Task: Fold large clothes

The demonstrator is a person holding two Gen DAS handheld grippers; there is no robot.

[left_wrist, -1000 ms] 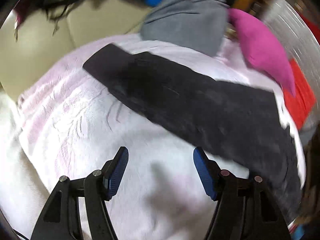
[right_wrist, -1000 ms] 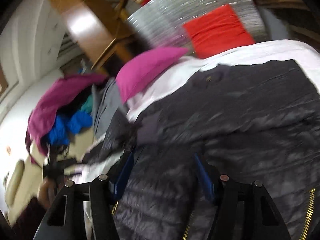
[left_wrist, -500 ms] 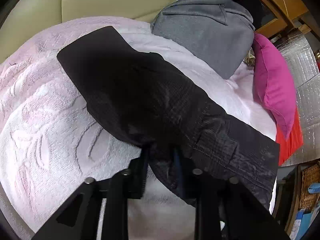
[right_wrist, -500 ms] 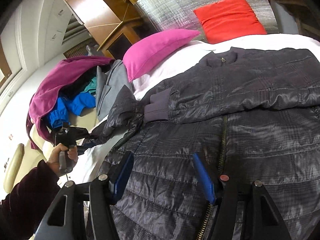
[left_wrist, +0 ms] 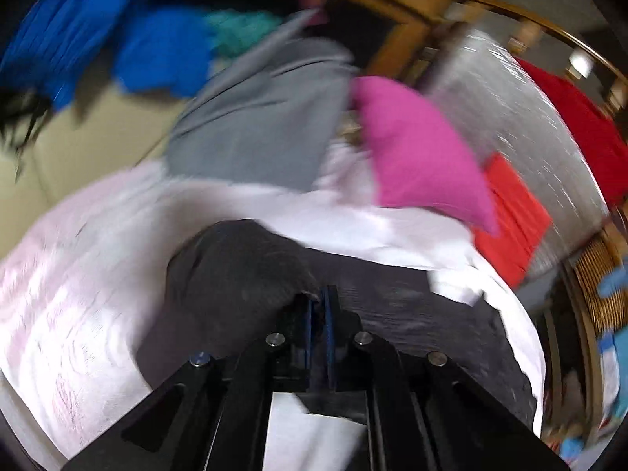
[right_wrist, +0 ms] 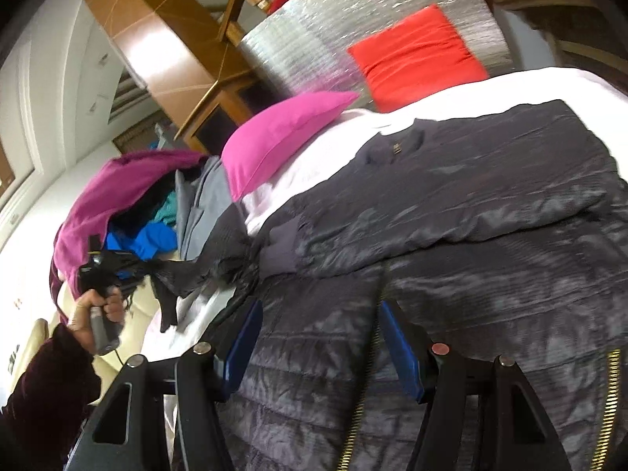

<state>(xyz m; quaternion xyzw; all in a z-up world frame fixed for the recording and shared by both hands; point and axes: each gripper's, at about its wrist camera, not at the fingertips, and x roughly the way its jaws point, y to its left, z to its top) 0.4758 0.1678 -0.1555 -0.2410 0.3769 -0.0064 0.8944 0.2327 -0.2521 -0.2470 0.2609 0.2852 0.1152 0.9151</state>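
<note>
The dark quilted jacket [right_wrist: 451, 259] lay spread over the white bedspread [right_wrist: 451, 94], filling the centre and right of the right wrist view, its brass zipper [right_wrist: 365, 376] running down toward the lower edge. One sleeve [right_wrist: 392, 219] was folded across the chest, its ribbed cuff near the middle of the frame.

The left gripper [left_wrist: 320, 306] sat at lower centre of its own view with its blue pads pressed nearly together, pinching a fold of the jacket's other sleeve [left_wrist: 239, 271], which bunched up in a dark hump just above the fingers. In the right wrist view the same gripper [right_wrist: 117, 263] appeared at the left edge, held in a hand [right_wrist: 98, 310], with the sleeve stretched from it toward the jacket body and lifted off the bedding.

The right gripper [right_wrist: 318, 345] hovered at lower centre of its frame, its blue pads standing wide apart over the jacket front, holding nothing.

A pink pillow [right_wrist: 282, 133] rested at the head of the bed, left of a red cushion [right_wrist: 416, 59] against a silver quilted headboard [right_wrist: 314, 39]. A grey garment [left_wrist: 259, 117] and a pile of blue and magenta clothes [right_wrist: 129, 212] lay in the upper left.
</note>
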